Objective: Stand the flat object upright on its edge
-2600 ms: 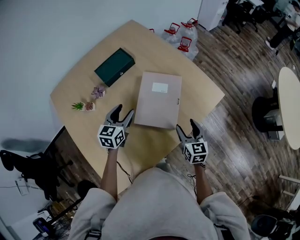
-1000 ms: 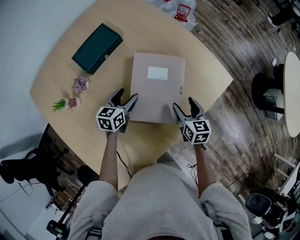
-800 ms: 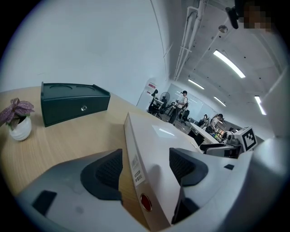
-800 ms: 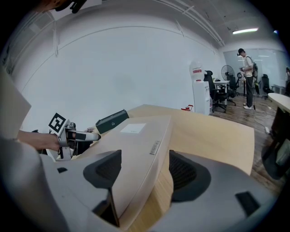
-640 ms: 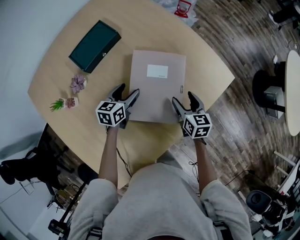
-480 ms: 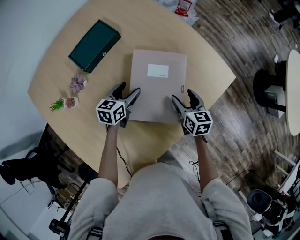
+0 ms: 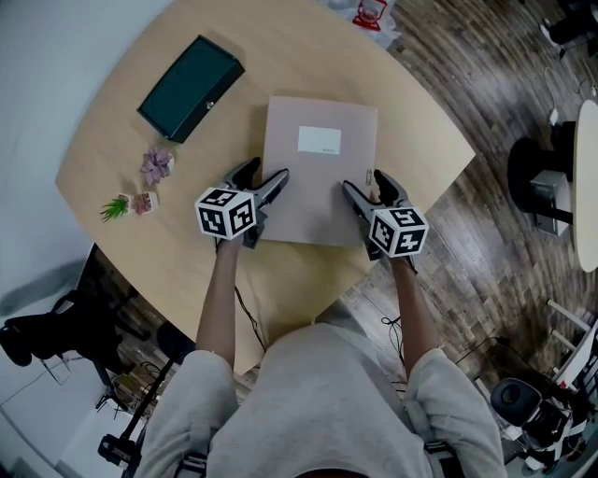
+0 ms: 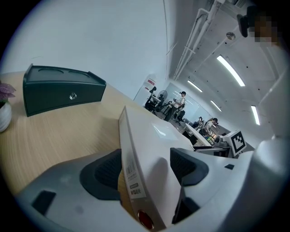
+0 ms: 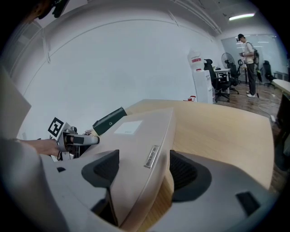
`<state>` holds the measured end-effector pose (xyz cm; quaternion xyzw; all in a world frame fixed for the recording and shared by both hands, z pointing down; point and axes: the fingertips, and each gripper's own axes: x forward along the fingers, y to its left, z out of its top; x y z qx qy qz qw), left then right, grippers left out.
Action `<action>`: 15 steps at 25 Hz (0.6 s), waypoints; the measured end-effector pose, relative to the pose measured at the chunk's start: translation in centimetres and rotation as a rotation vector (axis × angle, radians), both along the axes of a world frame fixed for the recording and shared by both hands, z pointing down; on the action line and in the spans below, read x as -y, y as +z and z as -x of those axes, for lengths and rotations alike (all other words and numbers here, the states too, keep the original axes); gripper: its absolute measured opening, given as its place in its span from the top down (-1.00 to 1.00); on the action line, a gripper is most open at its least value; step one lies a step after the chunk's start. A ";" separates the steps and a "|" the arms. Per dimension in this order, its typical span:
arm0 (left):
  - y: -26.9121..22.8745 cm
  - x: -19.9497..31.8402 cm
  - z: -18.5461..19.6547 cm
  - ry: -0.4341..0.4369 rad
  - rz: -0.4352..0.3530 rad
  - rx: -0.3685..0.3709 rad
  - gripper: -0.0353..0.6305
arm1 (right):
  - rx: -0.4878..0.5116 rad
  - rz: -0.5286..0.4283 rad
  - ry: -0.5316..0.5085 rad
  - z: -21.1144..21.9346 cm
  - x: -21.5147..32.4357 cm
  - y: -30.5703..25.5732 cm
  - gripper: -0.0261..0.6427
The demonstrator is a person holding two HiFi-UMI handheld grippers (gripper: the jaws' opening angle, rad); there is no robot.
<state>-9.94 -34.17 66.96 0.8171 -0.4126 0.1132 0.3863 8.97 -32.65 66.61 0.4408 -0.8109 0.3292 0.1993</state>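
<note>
A flat beige box file (image 7: 320, 173) with a white label lies on the wooden table (image 7: 140, 149). My left gripper (image 7: 264, 174) straddles its left edge near the front corner. One finger is over the top face and the other is outside the spine (image 8: 129, 167). The jaws have just been opening and the pads stand off the file (image 8: 149, 136). My right gripper (image 7: 365, 183) straddles the right edge the same way. Its jaws are spread, with the file's edge and metal label holder (image 9: 151, 157) between them.
A dark green case (image 7: 190, 89) lies at the table's far left. Two small potted plants (image 7: 155, 166) stand left of my left gripper. The table's right edge (image 7: 447, 177) runs close beside my right gripper. Red-handled water jugs (image 7: 372, 11) stand on the floor beyond.
Both grippers moved forward from the file's near corners and now straddle its side edges. The left jaws stand slightly wider. The file has not shifted on the table.
</note>
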 end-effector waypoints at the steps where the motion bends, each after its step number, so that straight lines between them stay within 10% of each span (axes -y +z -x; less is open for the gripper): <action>1: 0.1 0.0 -0.1 0.004 0.006 -0.003 -0.04 | 0.003 0.005 0.001 0.1 0.1 0.1 -0.12; 15: 0.9 0.4 -0.7 0.030 0.061 -0.014 -0.05 | 0.057 0.067 0.001 0.8 0.8 0.9 -0.22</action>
